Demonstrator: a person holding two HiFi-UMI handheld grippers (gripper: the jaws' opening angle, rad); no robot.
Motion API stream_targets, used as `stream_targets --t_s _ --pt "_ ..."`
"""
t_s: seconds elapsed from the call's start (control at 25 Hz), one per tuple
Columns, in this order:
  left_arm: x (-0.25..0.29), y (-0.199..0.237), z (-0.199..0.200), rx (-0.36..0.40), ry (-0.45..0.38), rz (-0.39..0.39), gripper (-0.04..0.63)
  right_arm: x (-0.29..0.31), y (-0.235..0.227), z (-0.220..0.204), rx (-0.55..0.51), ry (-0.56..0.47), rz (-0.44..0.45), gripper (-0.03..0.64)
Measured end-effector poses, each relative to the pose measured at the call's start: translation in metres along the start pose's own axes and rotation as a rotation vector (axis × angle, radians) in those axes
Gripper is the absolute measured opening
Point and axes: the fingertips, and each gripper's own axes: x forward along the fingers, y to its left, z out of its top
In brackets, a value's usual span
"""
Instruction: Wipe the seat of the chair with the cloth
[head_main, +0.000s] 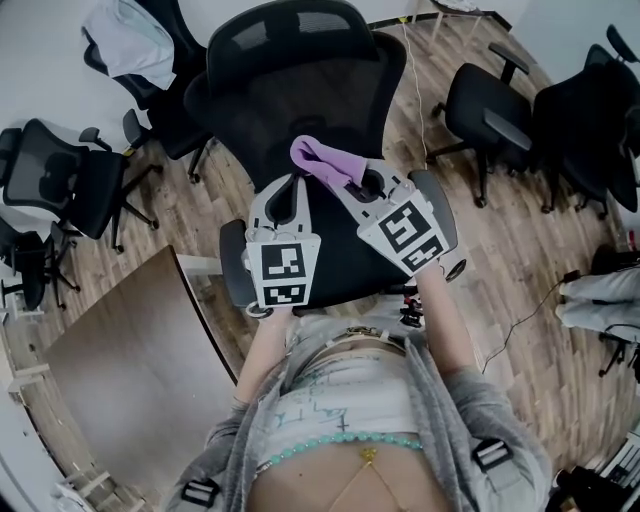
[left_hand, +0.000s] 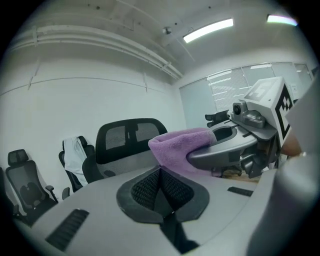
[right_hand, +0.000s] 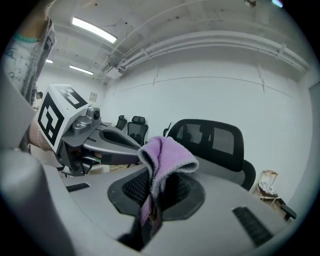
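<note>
Right gripper (head_main: 341, 180) is pinching the purple cloth (head_main: 324, 160) over the middle of the chair (head_main: 250, 135) seat. Left gripper (head_main: 296, 186) sits just beside it, jaws pressed together with nothing between them.

My left gripper (head_main: 291, 183) and right gripper (head_main: 346, 186) are grey with black-and-white marker cubes (head_main: 282, 272); I wear a grey cardigan (head_main: 472, 425) and turquoise beads (head_main: 340, 442).

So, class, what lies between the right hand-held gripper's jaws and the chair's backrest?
The purple cloth, pinched by the right hand-held gripper, as the right gripper view shows.
</note>
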Motion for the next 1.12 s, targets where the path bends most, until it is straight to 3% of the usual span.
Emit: stream_targets --t_s 0.36,0.8,1.12 --pt "-0.005 -0.003 0.04 -0.006 -0.076 0.0 -0.002 -0.021 -0.016 0.038 0.02 -0.106 -0.036 0.048" --pt "-0.013 -0.007 0.071 -0.007 -0.154 0.015 -0.003 -0.037 -0.019 0.049 0.025 -0.13 -0.091 0.048" --pt "-0.012 -0.009 0.071 0.005 -0.149 0.026 -0.003 -0.036 -0.018 0.049 0.034 -0.138 -0.079 0.046"
